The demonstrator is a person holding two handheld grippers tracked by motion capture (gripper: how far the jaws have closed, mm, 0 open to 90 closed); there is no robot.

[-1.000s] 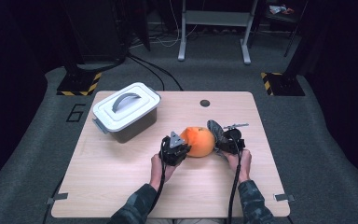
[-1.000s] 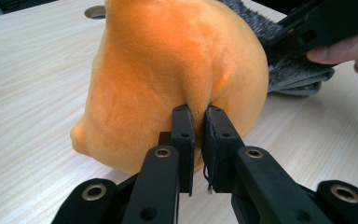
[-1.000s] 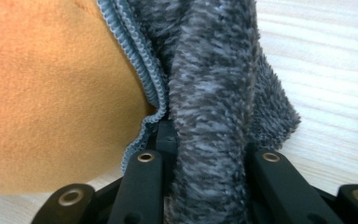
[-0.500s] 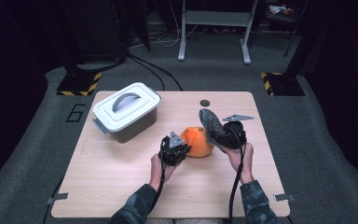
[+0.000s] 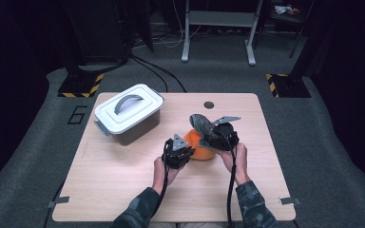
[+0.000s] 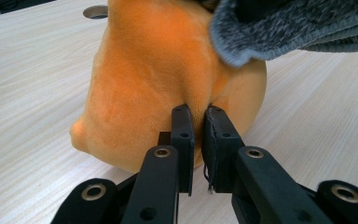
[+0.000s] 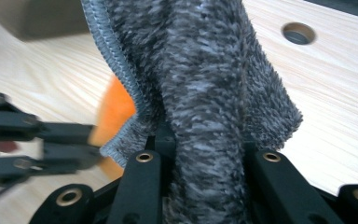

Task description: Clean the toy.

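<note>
The orange plush toy (image 6: 168, 79) sits on the tabletop (image 5: 123, 180) just ahead of the left gripper (image 6: 198, 112). That gripper's fingers (image 6: 182, 135) are drawn close together and pinch a small fold of the toy's orange fabric at its near side, low on the body. In the high view the toy (image 5: 197, 147) lies between the two grippers, touching the left gripper (image 5: 183, 147) at its tips and partly covered from above by the grey cloth.

The grey fuzzy cloth (image 7: 205, 84) stands up out of the right gripper (image 7: 205, 140), whose fingers (image 7: 142, 182) are spread to either side of a thick bunch of it and clamp it between them. The cloth has a stitched edge on its left side, and the orange toy (image 7: 116, 109) shows just past that edge, beside the blurred left gripper. In the left gripper view the cloth (image 6: 289, 28) hangs over the toy's upper right part, touching it. In the high view the right gripper (image 5: 209, 130) is raised and tilted toward the toy, with the cloth (image 5: 202, 124) sticking up beyond its fingers.

Well beyond the left gripper's fingers stands a white lidded box (image 5: 128, 111) with a grey handle. Beyond the right gripper's fingers is a round hole (image 5: 209, 104) in the tabletop.
</note>
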